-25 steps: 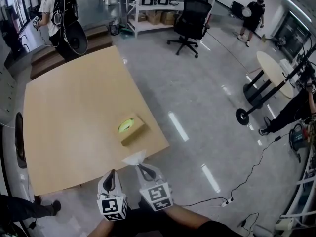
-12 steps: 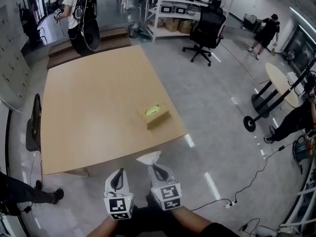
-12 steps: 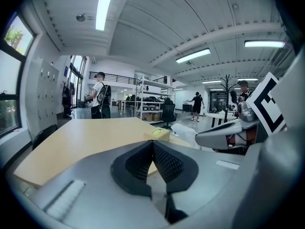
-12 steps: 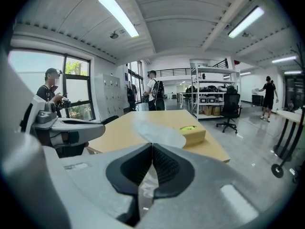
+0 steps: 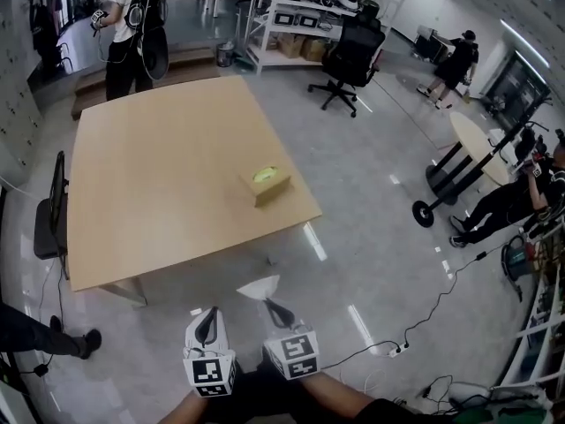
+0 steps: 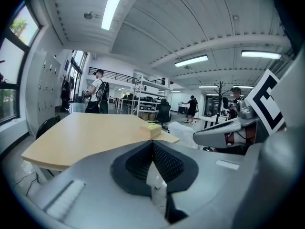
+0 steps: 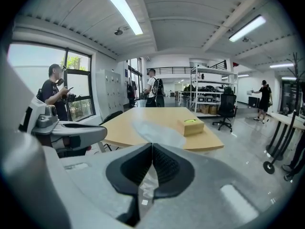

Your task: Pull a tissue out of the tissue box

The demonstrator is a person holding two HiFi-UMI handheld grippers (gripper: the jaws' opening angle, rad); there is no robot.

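The tan tissue box (image 5: 266, 185) with a yellow-green top opening stands near the right front corner of the wooden table (image 5: 150, 184). It also shows far off as the tissue box (image 6: 153, 129) and the tissue box (image 7: 193, 126) in the two gripper views. Both grippers hang over the floor, well short of the table's edge. A white tissue (image 5: 257, 287) spreads from the tip of my right gripper (image 5: 274, 306), which is shut on it. In the right gripper view the tissue (image 7: 157, 133) fans out ahead of the right gripper (image 7: 152, 148). My left gripper (image 5: 206, 324) is shut and empty beside it.
A dark chair (image 5: 46, 228) stands at the table's left side. A person (image 5: 128, 29) stands beyond the far edge. On the grey floor are an office chair (image 5: 347, 53), a round table on a stand (image 5: 472, 135), shelving (image 5: 291, 20), a cable (image 5: 441, 312) and more people at right.
Both grippers have drawn back from the table together, the tissue still in the right one. The table and box now lie farther off, with bare floor between.
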